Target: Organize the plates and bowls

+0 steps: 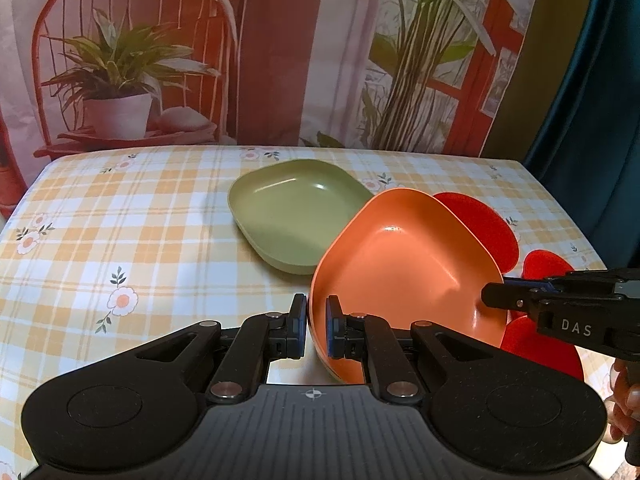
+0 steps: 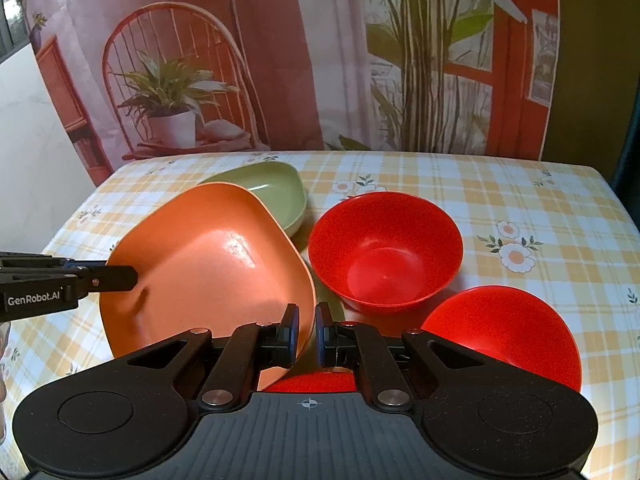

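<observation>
An orange squarish plate (image 1: 400, 264) (image 2: 208, 264) hangs just above the table, held from both sides. My left gripper (image 1: 317, 312) is shut on its left rim, and in the right wrist view it reaches in from the left (image 2: 134, 278). My right gripper (image 2: 307, 320) is shut on the opposite rim, entering the left wrist view from the right (image 1: 490, 300). Just beyond the orange plate, a green plate (image 1: 296, 208) (image 2: 272, 188) of the same shape lies on the cloth. Right of the plates sit two red bowls (image 2: 384, 248) (image 2: 504, 332). A third red shape (image 2: 312, 382) shows under my right gripper.
The table carries a yellow checked cloth with flowers (image 1: 120, 220) (image 2: 520, 200). A printed backdrop of a chair and plants (image 1: 132, 72) hangs behind the far edge. A dark curtain (image 1: 592, 80) stands at the far right. A hand (image 1: 624, 400) shows at the right border.
</observation>
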A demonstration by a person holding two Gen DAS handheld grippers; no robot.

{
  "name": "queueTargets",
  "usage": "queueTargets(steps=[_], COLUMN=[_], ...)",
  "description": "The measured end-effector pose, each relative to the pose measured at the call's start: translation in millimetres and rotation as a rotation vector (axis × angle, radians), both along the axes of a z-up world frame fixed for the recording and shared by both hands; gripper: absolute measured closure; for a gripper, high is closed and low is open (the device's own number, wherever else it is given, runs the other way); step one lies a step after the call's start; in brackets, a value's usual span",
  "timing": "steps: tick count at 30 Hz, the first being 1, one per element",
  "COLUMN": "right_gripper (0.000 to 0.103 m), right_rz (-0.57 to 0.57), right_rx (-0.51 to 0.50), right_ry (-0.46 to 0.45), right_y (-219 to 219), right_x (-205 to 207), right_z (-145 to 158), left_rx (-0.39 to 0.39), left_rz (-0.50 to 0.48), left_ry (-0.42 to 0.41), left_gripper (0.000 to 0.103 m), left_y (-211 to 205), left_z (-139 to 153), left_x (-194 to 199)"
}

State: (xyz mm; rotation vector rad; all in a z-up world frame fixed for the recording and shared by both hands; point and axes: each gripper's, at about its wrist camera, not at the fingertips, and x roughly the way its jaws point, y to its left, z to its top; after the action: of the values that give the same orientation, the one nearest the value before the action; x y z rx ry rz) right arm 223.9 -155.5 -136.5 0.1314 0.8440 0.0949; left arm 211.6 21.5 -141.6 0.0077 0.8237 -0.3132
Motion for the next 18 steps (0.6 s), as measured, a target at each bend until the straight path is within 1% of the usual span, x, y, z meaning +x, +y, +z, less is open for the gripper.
queueTargets(steps=[7,14,18], right_gripper=[0.094,0.094,0.094], right_rz=[0.005,0.015,0.005], right_rx=[-0.007,-0.043,-0.052], right_ry=[0.019,0.044,0.054], right_y=[0,3,1], right_x=[2,9,11], right_z=[-4,-14,-17], left_rx=[0.011,0.022,0.049], left_rz=[-0.012,-0.005,-0.018], left_ry=[0.005,0.029,0.025], left_gripper=[0.092,0.092,0.092], left_y=[-1,-3,-8], left_z=[-3,-14,-17], left_x=[1,7,7])
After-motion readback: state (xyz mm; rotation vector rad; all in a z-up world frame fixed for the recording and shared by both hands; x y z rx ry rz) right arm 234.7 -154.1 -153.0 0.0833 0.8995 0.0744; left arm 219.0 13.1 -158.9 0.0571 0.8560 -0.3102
